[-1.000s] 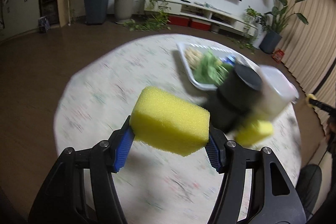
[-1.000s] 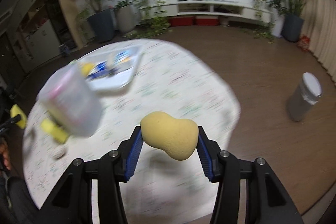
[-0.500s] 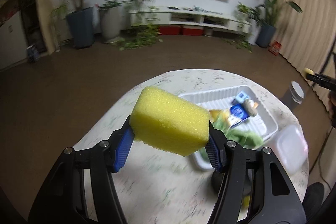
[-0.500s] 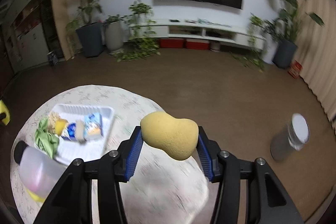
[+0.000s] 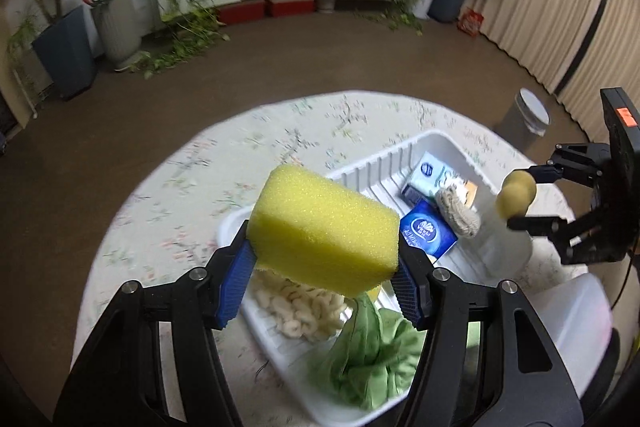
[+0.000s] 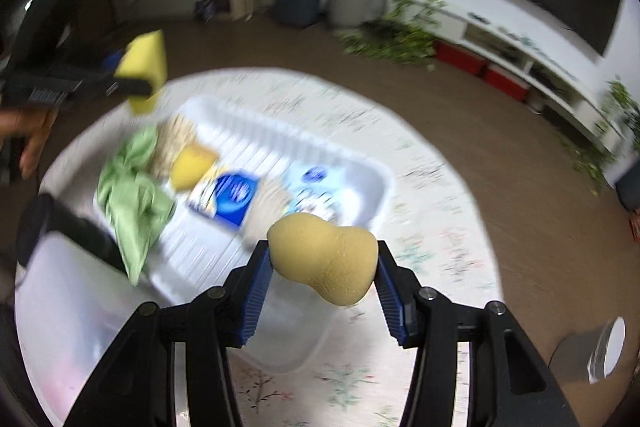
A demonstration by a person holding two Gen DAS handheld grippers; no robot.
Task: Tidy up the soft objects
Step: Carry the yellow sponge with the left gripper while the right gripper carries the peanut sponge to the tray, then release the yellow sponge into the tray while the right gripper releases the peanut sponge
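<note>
My left gripper point(image 5: 324, 267) is shut on a yellow block sponge point(image 5: 326, 227), held above the near end of a white ribbed tray point(image 5: 376, 171) on the round table. My right gripper point(image 6: 324, 267) is shut on a tan peanut-shaped sponge point(image 6: 326, 261), held over the tray's near rim. Each gripper shows in the other's view: the right gripper point(image 5: 520, 203) at the far right, the left gripper point(image 6: 140, 75) at the upper left. In the tray lie a green cloth point(image 5: 368, 351), white loose bits point(image 5: 300, 307), blue packets point(image 5: 428, 233) and a beige knitted piece point(image 5: 456, 211).
A clear plastic container point(image 6: 72, 311) with a dark lid stands by the tray's near side, next to a white bottle point(image 5: 504, 243). A grey bin point(image 5: 524, 119) stands on the brown floor beyond the table. A person's hand point(image 6: 32, 143) shows at the left edge.
Both grippers have swung across the table and rolled, each keeping its sponge. The tray now lies directly under both, and each gripper has come into the other's view.
</note>
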